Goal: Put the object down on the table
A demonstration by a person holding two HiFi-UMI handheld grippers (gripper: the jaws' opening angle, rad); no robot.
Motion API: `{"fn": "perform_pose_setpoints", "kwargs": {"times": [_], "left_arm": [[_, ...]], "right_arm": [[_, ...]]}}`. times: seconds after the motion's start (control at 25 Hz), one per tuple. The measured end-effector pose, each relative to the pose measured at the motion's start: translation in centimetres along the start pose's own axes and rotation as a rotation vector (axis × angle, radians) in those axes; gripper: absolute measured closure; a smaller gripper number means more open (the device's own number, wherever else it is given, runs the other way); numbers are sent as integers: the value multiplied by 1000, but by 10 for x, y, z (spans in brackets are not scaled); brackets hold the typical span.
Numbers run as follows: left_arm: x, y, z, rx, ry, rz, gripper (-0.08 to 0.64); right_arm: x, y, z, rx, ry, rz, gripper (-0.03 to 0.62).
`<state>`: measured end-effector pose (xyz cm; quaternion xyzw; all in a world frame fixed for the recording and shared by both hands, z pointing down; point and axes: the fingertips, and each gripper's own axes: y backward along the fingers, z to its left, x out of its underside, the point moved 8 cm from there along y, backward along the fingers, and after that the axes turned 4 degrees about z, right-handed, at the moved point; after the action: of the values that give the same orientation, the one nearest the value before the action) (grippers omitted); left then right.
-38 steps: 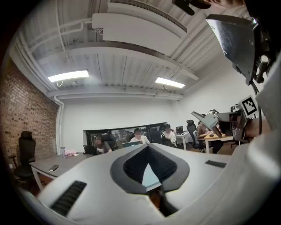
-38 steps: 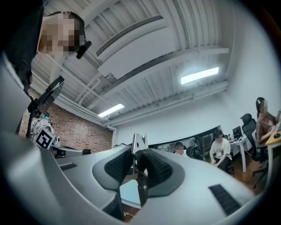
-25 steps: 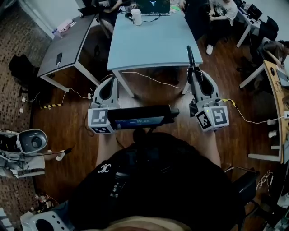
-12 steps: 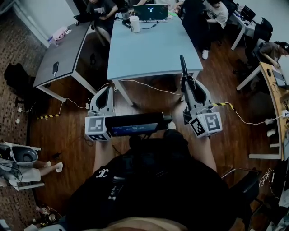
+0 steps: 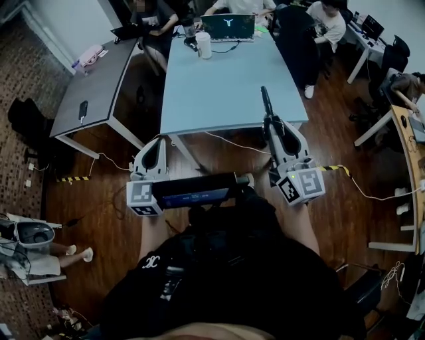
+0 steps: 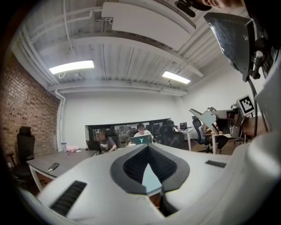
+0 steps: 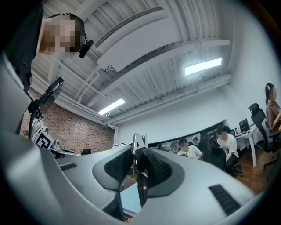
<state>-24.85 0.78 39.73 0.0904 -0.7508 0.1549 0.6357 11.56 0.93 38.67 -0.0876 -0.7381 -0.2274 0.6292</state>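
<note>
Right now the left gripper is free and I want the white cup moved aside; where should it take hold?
Take the white cup round its mid-wall, jaws either side, coming level from the near end of the blue table. It stands upright, and the laptop sits close behind on its right, so the near side looks clearest.

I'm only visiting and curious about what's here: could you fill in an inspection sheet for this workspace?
Surface: pale blue rectangular table, mostly bare.
Job's things: slim dark stick-like object, held up, not yet set down.
Clutter: open laptop and white cup at the table's far end.
Grippers: left gripper shut, nothing in it; right gripper shut on the object.
Cables: white cable across the wooden floor.
Surroundings: grey side table, seated people.
</note>
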Motion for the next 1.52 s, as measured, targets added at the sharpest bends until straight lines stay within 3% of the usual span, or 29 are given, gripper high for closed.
{"fn": "perform_pose_setpoints", "kwargs": {"times": [0.76, 1.0, 1.2, 1.52], "left_arm": [[-37, -288, 13, 11, -25, 8, 555], [-58, -323, 7, -22, -19, 6, 555], [-49, -326, 20, -33, -2, 41, 555], [-44, -331, 50, -26, -8, 59, 555]], "right_arm": [[41, -207, -187, -89, 8, 63, 497], [52, -239, -215, -128, -3, 104, 497], [65, -257, -209, -141, -6, 136, 497], [109, -282, -191, -101, 166, 259, 497]]}}
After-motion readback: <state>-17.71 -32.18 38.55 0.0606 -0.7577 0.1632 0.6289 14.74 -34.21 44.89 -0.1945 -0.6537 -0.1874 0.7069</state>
